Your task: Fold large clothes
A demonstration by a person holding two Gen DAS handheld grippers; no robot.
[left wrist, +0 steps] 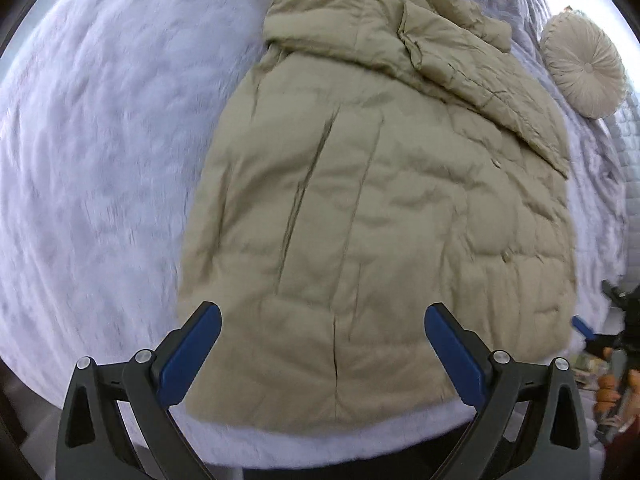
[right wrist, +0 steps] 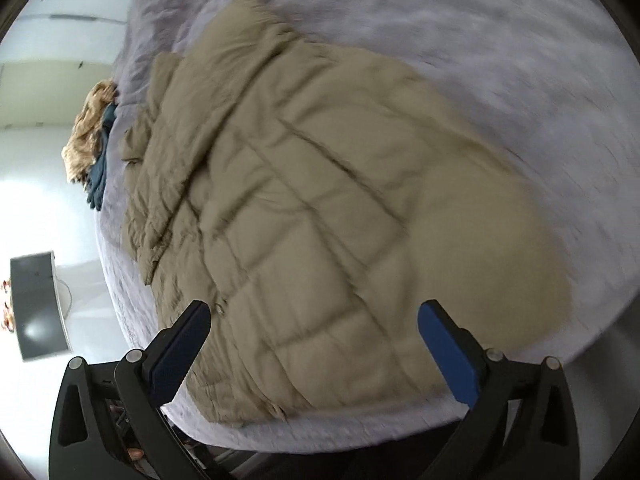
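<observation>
Here the quilted tan coat lies flat, sleeve folded across, under both wide-open, empty hand-held grippers.

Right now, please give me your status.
Left gripper open, right gripper open, both empty. Coat flat on bed, sleeve folded in. Nothing blocking.

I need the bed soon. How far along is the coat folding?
Done: one sleeve lies folded across the tan puffer coat on the bed. In hand: nothing; the left gripper and right gripper are open above its hem. Left: folding the long body.
</observation>
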